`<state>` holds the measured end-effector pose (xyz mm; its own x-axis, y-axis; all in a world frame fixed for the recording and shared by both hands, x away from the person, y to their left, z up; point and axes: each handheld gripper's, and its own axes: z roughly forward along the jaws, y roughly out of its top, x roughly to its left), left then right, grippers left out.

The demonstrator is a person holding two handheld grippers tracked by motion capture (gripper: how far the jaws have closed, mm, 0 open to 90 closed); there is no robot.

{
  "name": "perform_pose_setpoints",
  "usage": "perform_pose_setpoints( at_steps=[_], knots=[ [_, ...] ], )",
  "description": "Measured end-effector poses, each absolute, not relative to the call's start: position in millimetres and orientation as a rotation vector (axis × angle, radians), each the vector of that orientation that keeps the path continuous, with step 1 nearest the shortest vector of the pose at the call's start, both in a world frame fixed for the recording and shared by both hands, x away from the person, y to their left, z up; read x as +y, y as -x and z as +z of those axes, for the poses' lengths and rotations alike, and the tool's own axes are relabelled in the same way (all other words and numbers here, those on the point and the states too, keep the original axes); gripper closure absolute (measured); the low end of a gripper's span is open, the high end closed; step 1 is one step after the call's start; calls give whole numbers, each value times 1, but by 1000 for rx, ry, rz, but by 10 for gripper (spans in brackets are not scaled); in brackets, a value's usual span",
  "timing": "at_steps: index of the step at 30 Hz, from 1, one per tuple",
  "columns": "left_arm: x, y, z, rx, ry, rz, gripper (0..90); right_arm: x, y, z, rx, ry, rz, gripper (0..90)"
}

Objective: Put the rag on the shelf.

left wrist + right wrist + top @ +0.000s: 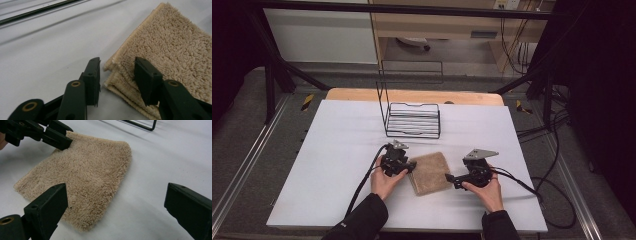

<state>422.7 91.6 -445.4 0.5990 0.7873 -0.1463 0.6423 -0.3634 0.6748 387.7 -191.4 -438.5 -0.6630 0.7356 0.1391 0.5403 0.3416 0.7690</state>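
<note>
A folded beige towel [430, 173] lies flat on the white table [337, 150], between both grippers. The left gripper [117, 75] has its jaws parted around the towel's layered corner. The right gripper [116, 202] is spread wide, one jaw over the towel's edge. A wire rack [413, 119] stands beyond them.

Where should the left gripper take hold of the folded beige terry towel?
Grip the folded beige terry towel at its near stacked corner, coming in low from its left edge. The layers lie exposed there, and the left gripper, jaws open, already straddles that corner, so closing should catch all the layers.
</note>
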Motion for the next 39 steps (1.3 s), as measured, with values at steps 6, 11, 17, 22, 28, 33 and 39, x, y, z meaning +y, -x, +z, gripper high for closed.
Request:
perform_pose_setpoints(
  at_steps=[6,11,17,22,28,33,39],
  knots=[
    [91,-422,-446,1146,-2092,226,653,-192,-389,-437,2360,-1165,1247,64],
    [89,-419,-447,1145,-2090,247,692,-192,-394,-435,2341,-1189,1272,74],
    [86,-416,-448,1145,-2090,258,742,-190,-407,-433,2325,-1236,1271,68],
    [85,-415,-448,1138,-2098,265,755,-180,-420,-432,2329,-1230,1265,38],
    [87,-416,-448,1130,-2092,242,788,-164,-433,-437,2361,-1214,1246,85],
    [94,-418,-448,1132,-2060,187,809,-161,-443,-444,2369,-1257,1217,299],
    [93,-418,-449,1125,-2063,200,784,-159,-450,-450,2400,-1285,1219,505]
  ],
)
